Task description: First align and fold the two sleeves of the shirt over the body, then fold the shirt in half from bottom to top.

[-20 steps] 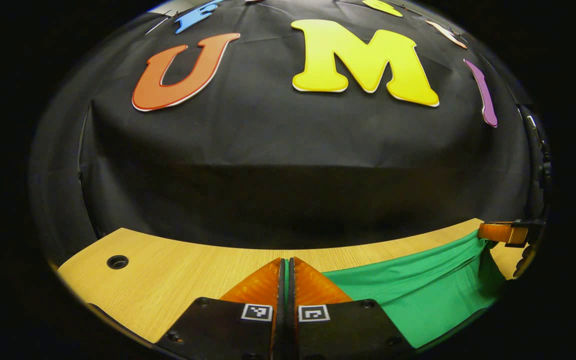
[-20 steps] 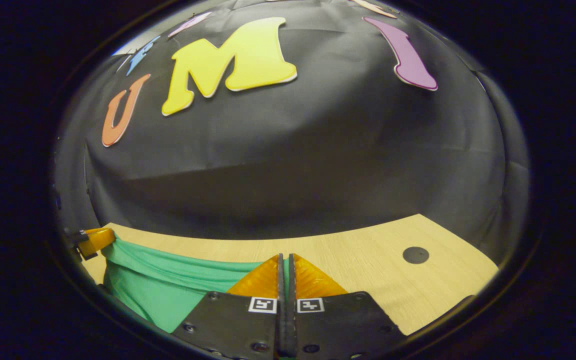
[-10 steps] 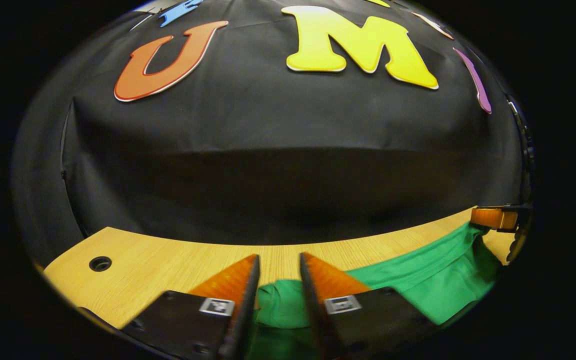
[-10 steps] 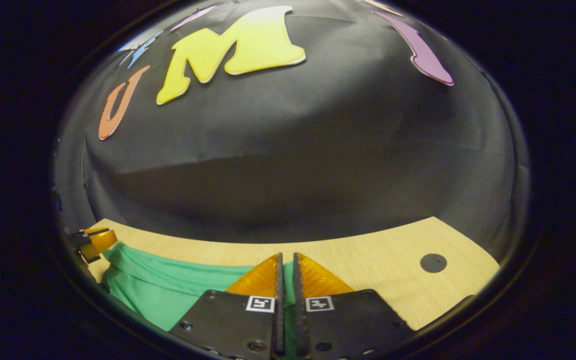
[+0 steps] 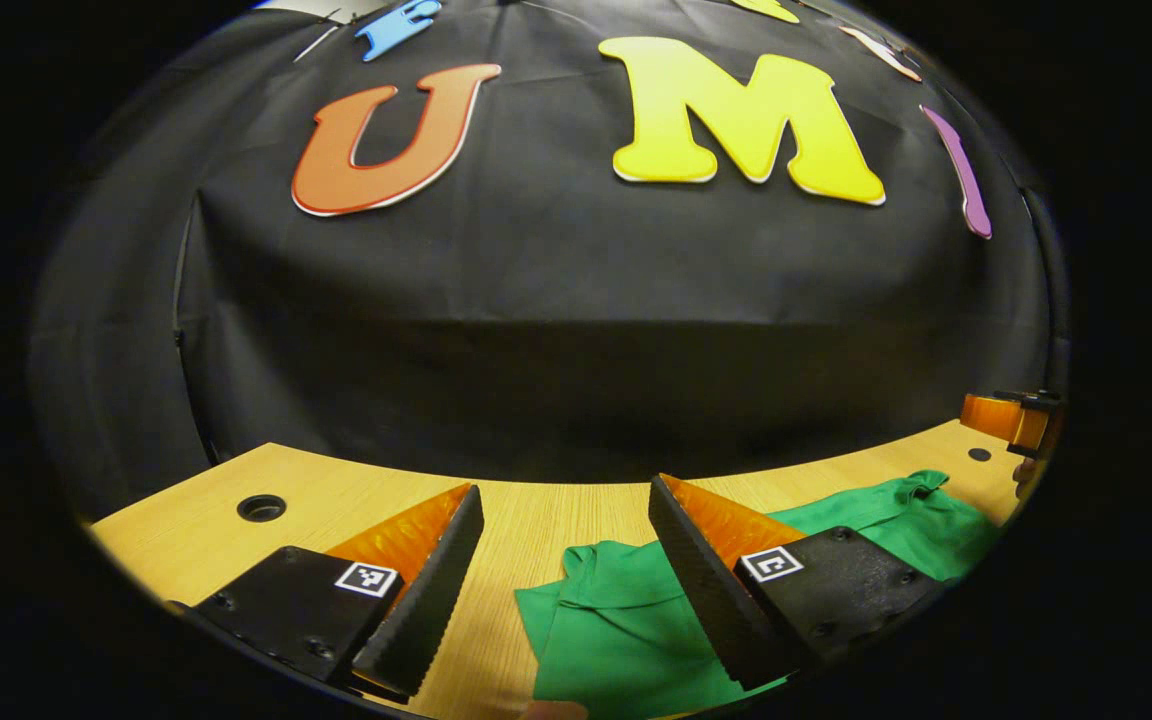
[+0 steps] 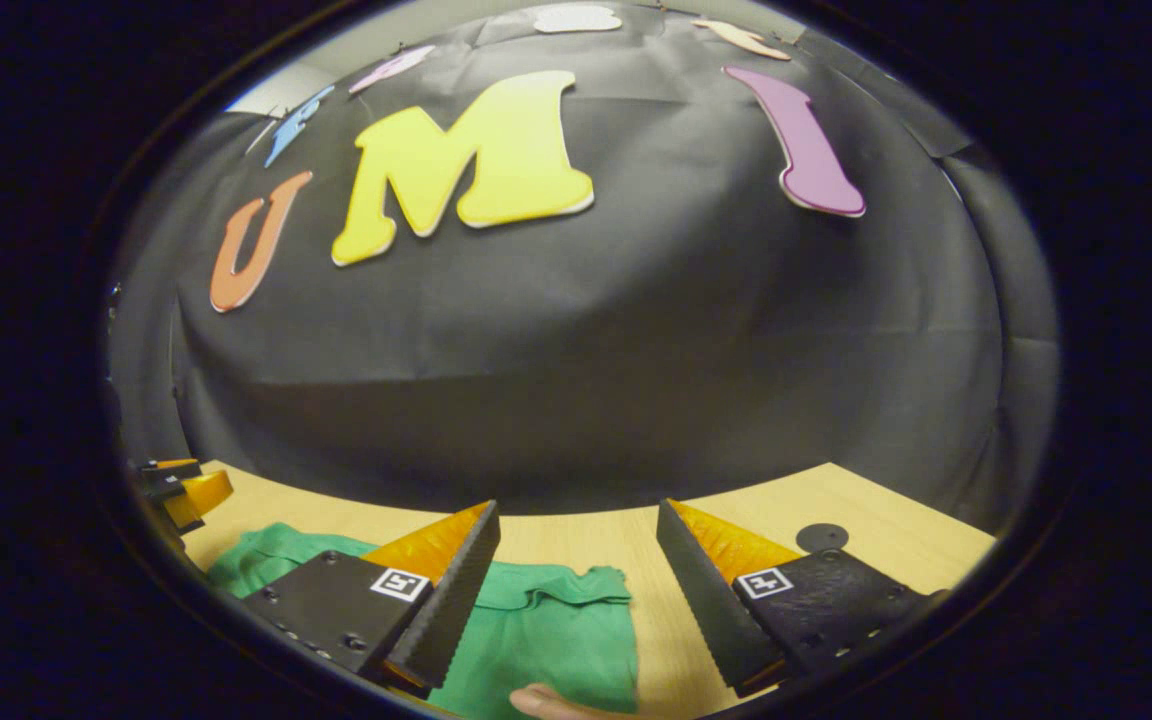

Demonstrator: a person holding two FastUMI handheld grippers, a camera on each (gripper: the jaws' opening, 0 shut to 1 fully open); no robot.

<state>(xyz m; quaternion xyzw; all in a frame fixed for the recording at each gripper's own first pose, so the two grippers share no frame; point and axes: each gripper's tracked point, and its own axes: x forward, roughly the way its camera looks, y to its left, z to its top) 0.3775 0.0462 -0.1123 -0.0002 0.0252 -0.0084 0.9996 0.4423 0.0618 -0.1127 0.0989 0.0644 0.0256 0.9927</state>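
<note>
Left gripper [image 5: 566,520]: jaws spread wide with nothing between them, raised a little over the table [image 5: 356,490]. In the right gripper view it shows small at the far left [image 6: 186,490].
Shirt [image 5: 626,620]: green, lying flat on the table below and slightly to the right of the left gripper's gap. Its left corner sits just under that gripper's right finger. In the right gripper view the same shirt [image 6: 546,630] reaches from the left edge to beneath the gap between that gripper's fingers.
Long axis: judged from both views, the folded cloth runs side to side across the table, from one gripper to the other.
Right gripper [image 6: 576,530]: fingers also wide apart and holding nothing, above the shirt's right end. In the left gripper view it shows at the far right [image 5: 1011,420].
Nearer hand: each gripper hangs over its own end of the shirt, so neither is clearly closer.
Stage: the shirt looks already doubled over and let go; whether the edges line up I cannot tell.
Surroundings: a round hole [image 5: 261,508] in the table far left, and a dark disc [image 6: 822,537] to the right, both well apart from the cloth.
Fingertip [image 6: 536,700]: at the bottom edge, beside the shirt's near hem.
Obstructions: nothing lies between either gripper and the shirt.
</note>
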